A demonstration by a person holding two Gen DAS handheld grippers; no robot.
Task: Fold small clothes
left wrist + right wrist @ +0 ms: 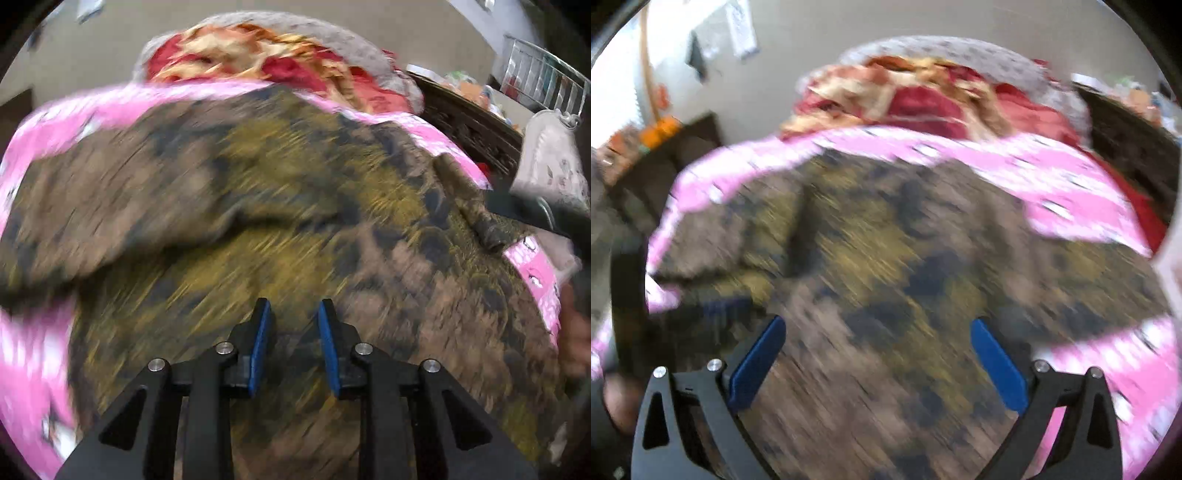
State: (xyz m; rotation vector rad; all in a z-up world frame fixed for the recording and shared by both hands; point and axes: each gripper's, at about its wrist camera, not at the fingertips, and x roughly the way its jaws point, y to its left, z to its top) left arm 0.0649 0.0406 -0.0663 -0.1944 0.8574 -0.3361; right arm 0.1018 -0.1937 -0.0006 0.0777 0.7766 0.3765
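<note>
Both views are pretty blurry. A pink printed sheet (48, 125) covers the surface, with a red-and-cream blanket (258, 55) heaped behind it against a beige wall (849, 33). The camo garment (258, 192) lies spread on the pink sheet. A white wire rack (543, 70) stands off right, contents unclear. Left gripper (293, 314) hovers over the garment, fingers slightly parted, gripping nothing; right gripper (877, 332) is spread wide.

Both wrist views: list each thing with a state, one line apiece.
Left claw: open narrowly, holding nothing, above the camouflage garment.
Right claw: open wide, holding nothing.
Camouflage garment: spread out, rumpled, a fold raised on one side; blurred.
Pink printed sheet: spread under the garment.
Red and cream cloth: heaped behind, unfolded.
</note>
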